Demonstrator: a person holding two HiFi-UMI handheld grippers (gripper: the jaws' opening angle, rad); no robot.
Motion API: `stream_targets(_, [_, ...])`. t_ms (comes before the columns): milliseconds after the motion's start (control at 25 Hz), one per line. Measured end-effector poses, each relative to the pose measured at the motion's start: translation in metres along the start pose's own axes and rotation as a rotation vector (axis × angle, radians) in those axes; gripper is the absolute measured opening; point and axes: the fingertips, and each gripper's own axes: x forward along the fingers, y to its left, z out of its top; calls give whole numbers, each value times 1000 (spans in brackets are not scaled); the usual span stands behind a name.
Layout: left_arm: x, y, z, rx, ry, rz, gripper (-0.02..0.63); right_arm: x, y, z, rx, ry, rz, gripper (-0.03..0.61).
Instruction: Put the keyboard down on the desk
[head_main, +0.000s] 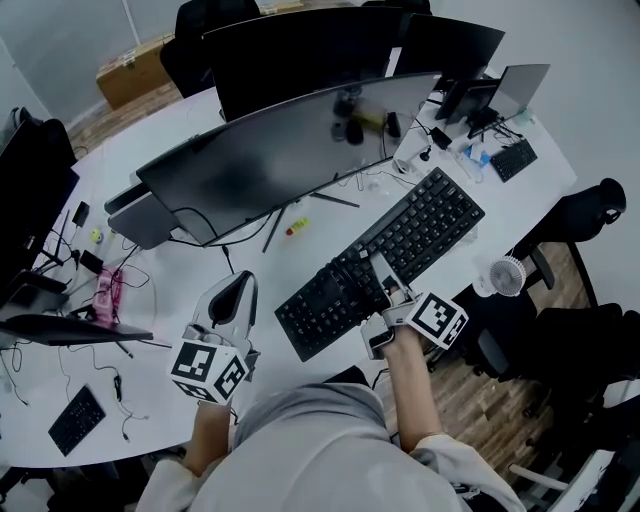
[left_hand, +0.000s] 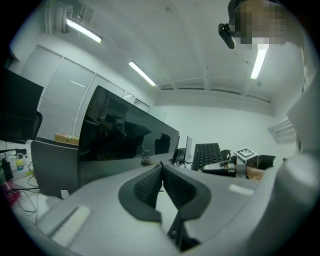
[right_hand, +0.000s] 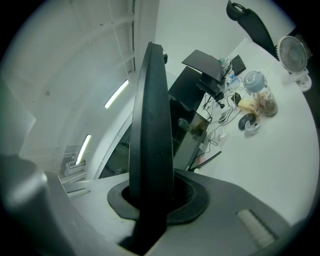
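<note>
A black keyboard (head_main: 390, 255) lies slantwise over the white desk (head_main: 180, 420), near its front edge. My right gripper (head_main: 380, 272) is shut on the middle of the keyboard's near long edge. In the right gripper view the keyboard (right_hand: 150, 115) stands edge-on between the pads of the right gripper (right_hand: 151, 192). Whether it touches the desk I cannot tell. My left gripper (head_main: 240, 288) hovers over the desk to the keyboard's left, holding nothing. Its pads (left_hand: 145, 187) meet at the tips in the left gripper view, where the keyboard (left_hand: 206, 155) shows far right.
A wide curved monitor (head_main: 290, 150) stands behind the keyboard, with more screens (head_main: 320, 45) beyond it. A small white fan (head_main: 508, 275) sits at the desk's right edge. Cables (head_main: 120, 270), a laptop (head_main: 60, 330) and a small keyboard (head_main: 75, 420) lie at the left. A chair (head_main: 590, 210) stands right.
</note>
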Motion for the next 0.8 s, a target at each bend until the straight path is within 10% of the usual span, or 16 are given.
stream_targets(800, [-11,25,-8,-19,23,35,0,31,-22,-32,151,48,11,67])
